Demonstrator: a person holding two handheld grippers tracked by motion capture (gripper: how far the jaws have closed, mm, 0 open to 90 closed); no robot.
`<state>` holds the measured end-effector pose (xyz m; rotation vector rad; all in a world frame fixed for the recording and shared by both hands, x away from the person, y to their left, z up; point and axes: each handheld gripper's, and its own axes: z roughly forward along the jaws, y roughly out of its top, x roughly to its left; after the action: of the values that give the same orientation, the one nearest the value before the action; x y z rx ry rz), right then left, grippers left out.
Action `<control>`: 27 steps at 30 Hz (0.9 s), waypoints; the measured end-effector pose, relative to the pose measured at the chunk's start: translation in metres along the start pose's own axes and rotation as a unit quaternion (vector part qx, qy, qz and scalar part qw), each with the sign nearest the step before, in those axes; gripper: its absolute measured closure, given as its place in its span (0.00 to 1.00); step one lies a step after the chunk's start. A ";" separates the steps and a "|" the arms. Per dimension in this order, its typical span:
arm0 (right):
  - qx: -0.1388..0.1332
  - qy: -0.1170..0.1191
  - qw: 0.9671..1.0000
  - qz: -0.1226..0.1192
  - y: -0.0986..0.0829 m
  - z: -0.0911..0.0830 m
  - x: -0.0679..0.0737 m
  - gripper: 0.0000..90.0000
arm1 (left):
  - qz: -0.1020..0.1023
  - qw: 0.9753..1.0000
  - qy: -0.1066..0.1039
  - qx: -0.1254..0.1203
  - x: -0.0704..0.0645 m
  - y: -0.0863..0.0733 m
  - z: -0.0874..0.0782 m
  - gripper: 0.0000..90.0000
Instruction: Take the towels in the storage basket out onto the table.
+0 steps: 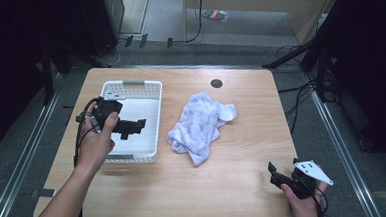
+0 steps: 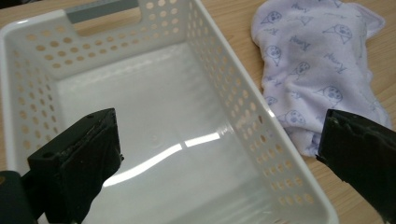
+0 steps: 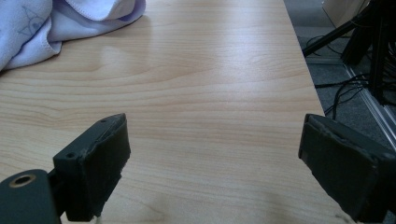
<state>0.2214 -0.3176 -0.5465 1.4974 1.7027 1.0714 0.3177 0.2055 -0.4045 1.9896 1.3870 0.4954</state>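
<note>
A white perforated basket (image 1: 156, 121) stands empty on the left half of the wooden table (image 1: 243, 156). My left gripper (image 1: 138, 126) hovers over its inside, held in a hand, jaws pointing right. In the left gripper view the left gripper (image 2: 219, 126) is wide open with nothing between its jaws, above the basket (image 2: 243, 107) floor. A crumpled white cloth with a pale blue print (image 1: 201, 125) lies at the table's middle, just right of the basket, also the cloth (image 2: 313, 65). My right gripper (image 1: 275, 173) rests low at the front right, open and empty (image 3: 212, 126), with the cloth (image 3: 42, 28) far ahead to its left.
A small black round insert (image 1: 216, 83) sits in the tabletop near the far edge. Cables and a stand's legs (image 1: 298, 58) lie on the floor beyond the right edge. Bare wood spreads in front of the right gripper.
</note>
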 end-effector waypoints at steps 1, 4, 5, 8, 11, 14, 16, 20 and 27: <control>0.000 -0.001 1.000 0.000 0.000 0.000 0.000 0.10 | -0.001 1.000 -0.001 -0.002 0.003 -0.003 -0.003 0.00; 0.002 -0.002 1.000 0.001 0.000 0.000 0.000 0.10 | -0.005 1.000 0.002 -0.008 0.010 -0.010 -0.010 0.00; 0.003 -0.003 1.000 0.000 0.000 0.000 0.000 0.10 | -0.008 1.000 0.005 -0.013 0.013 -0.014 -0.013 0.00; 0.004 -0.004 1.000 0.002 0.000 0.001 0.000 0.10 | -0.017 0.999 0.014 -0.024 0.024 -0.026 -0.022 0.00; 0.004 -0.005 1.000 0.000 0.000 0.001 0.000 0.11 | -0.023 0.999 0.021 -0.033 0.033 -0.037 -0.028 0.00; 0.004 -0.005 1.000 0.001 0.000 0.001 0.000 0.11 | -0.030 0.998 0.021 -0.042 0.039 -0.045 -0.032 0.00; 0.004 -0.005 1.000 0.001 0.000 0.001 0.000 0.11 | -0.037 0.998 0.024 -0.051 0.045 -0.054 -0.037 0.00; 0.005 -0.006 1.000 0.005 0.000 0.001 0.000 0.11 | -0.041 0.996 0.039 -0.073 0.054 -0.074 -0.046 0.00; 0.007 -0.009 1.000 0.008 0.001 0.001 0.000 0.11 | -0.064 0.989 0.049 -0.120 0.071 -0.106 -0.060 0.00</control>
<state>0.2229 -0.3177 -0.5467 1.5270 1.6922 1.0518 0.2341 0.3134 -0.4396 1.6915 1.4305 0.6754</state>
